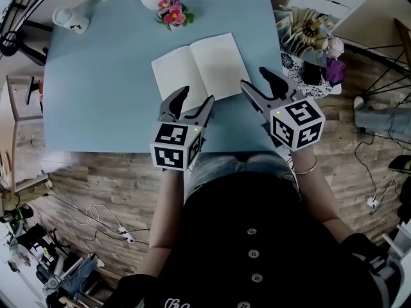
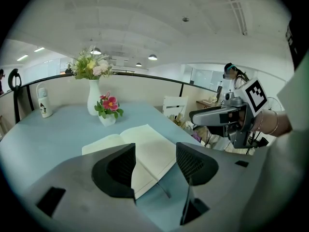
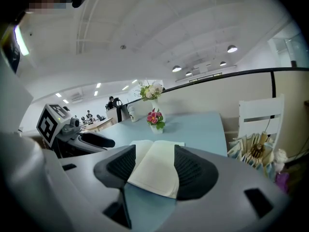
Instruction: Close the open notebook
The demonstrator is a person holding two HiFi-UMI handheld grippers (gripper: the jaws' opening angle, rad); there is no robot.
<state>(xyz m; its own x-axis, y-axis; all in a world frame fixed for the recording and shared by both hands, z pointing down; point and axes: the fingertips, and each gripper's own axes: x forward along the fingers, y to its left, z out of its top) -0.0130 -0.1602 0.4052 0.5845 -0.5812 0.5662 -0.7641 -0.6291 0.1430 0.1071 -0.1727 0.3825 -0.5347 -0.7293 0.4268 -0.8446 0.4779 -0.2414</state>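
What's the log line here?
notebook: open, flat on table | left gripper: open, empty | right gripper: open, empty | closing: not started

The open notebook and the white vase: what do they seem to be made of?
Notebook: paper, with matte, cream, blank pages that lie flat on each side of a centre fold.
Vase: probably glazed ceramic, since it is smooth, opaque and white; plastic cannot be excluded.

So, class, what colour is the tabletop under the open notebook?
The tabletop is light blue, clearest in the head view.
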